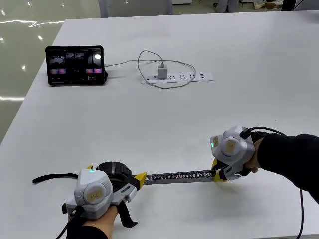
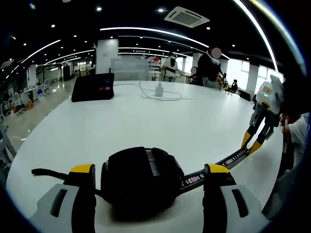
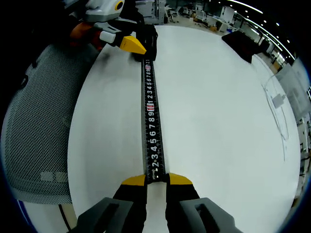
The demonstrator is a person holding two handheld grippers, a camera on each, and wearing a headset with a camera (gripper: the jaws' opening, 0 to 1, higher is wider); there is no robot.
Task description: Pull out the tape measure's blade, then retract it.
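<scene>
Your left gripper (image 1: pixel 115 174) and right gripper (image 1: pixel 218 174): pale grey shells, black jaws, yellow tips | your sleeve (image 1: pixel 291 159): black | cable (image 1: pixel 301 209): black

White worktable (image 1: pixel 199 45), matt surface, runs to twelve o'clock in the head view. Glossy pale floor (image 1: pixel 20 45) at ten o'clock, reflecting overhead lights. In the left gripper view: dark ceiling with long light strips (image 2: pixel 146 30), air-conditioning vent (image 2: pixel 186 16) at one o'clock, white pillar (image 2: pixel 107 56) at eleven o'clock.
</scene>
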